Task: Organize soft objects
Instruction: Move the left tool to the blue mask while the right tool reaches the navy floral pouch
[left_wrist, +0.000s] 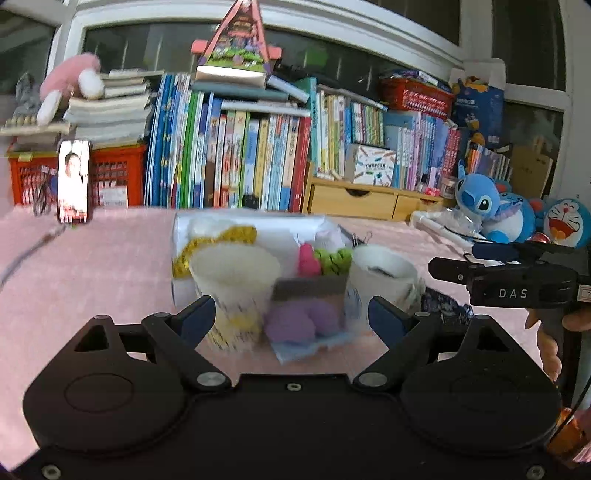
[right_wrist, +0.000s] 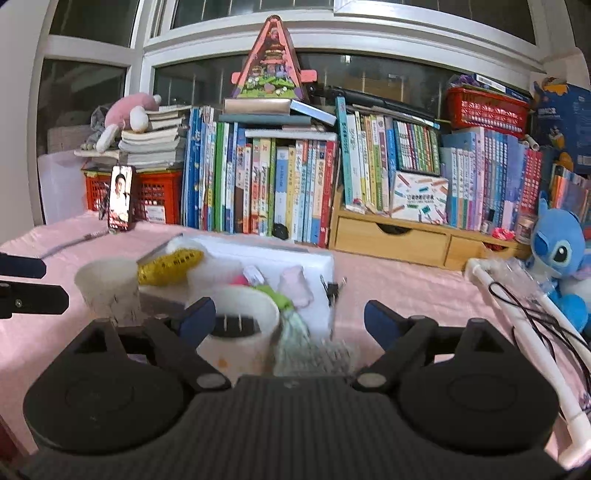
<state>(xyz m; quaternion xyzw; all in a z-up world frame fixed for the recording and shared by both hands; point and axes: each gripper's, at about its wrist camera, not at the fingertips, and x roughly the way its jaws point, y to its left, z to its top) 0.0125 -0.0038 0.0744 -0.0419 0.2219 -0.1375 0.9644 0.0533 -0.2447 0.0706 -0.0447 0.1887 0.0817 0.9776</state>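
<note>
Both grippers hang over the pink table (left_wrist: 92, 266), left gripper (left_wrist: 291, 314) and right gripper (right_wrist: 290, 314) with fingers spread, pinching nothing. Beyond, soft toys fill a white tray (right_wrist: 280, 254), between two paper cups (left_wrist: 232, 273). A purple toy (left_wrist: 291, 325) lies nearest.

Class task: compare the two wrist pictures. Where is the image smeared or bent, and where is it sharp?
Left wrist view: paper cups and purple soft toy smeared, bookshelf blurred too; right wrist view: books sharp, only the near cup soft; both views bow the window frame.
</note>
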